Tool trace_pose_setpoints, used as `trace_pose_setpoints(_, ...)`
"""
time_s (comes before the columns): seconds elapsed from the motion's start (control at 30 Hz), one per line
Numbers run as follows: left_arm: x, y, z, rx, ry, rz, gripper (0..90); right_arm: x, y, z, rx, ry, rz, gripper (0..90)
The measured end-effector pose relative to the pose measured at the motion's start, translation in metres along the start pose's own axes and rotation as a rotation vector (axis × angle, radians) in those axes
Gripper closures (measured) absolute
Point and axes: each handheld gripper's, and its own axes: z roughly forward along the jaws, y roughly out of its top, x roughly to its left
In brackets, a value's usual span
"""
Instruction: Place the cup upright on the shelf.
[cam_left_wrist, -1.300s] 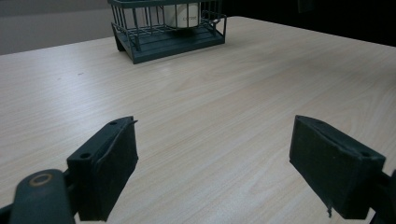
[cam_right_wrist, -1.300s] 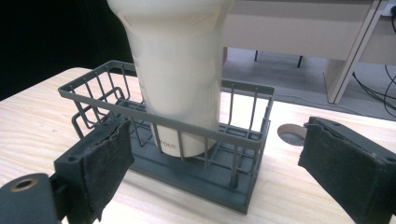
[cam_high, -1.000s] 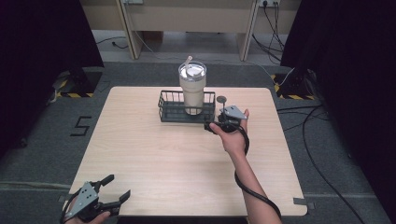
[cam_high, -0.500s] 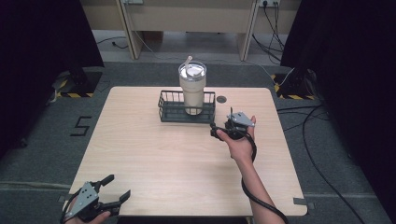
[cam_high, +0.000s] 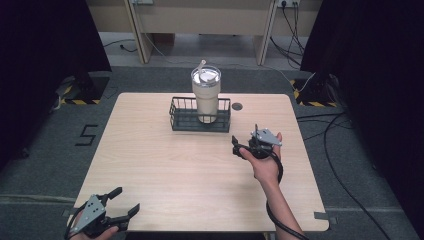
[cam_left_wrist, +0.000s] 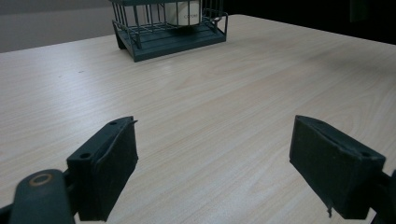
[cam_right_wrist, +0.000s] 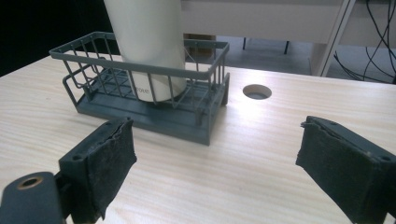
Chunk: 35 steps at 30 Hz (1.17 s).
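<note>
A cream tumbler (cam_high: 205, 97) with a lid and a straw stands upright in a dark wire basket (cam_high: 175, 118) at the far middle of the wooden table (cam_high: 165, 165). My right gripper (cam_high: 244, 138) is held in a hand right of centre, a short way in front of the basket's right end. In the right gripper view it (cam_right_wrist: 215, 163) is open and empty, facing the basket (cam_right_wrist: 205, 100) and tumbler (cam_right_wrist: 147, 46). My left gripper (cam_high: 127, 200) hovers at the near left corner, open and empty (cam_left_wrist: 212, 163), with the basket (cam_left_wrist: 168, 39) far ahead.
A round cable hole (cam_high: 237, 106) sits in the tabletop just right of the basket. Bare wood stretches between the two grippers. Cables (cam_high: 340, 135) trail on the floor to the right, and desk legs (cam_high: 137, 30) stand beyond the far edge.
My right gripper has drawn back from the basket's right end, toward the near side and slightly right. The left gripper has stayed put.
</note>
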Motion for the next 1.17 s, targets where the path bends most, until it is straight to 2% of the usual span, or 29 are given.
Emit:
trace_pose_setpoints(0.33,0.000,0.000,0.000,0.005,0.001,0.004,14.5,-0.007,-0.018,-0.024,0.006,-0.008,0.014,12.0)
trace_pose_setpoints(0.73,0.000,0.000,0.000,0.006,0.001,0.003,14.5,-0.007,-0.036,-0.043,0.016,-0.008,0.021,12.1)
trace_pose_setpoints(1.0,0.000,0.000,0.000,0.006,0.001,0.006,14.5,-0.007,-0.045,-0.049,0.022,-0.011,0.033,12.3)
trace_pose_setpoints(1.17,0.000,0.000,0.001,0.006,0.002,0.006,14.5,-0.007,-0.044,-0.051,0.008,-0.007,0.020,12.4)
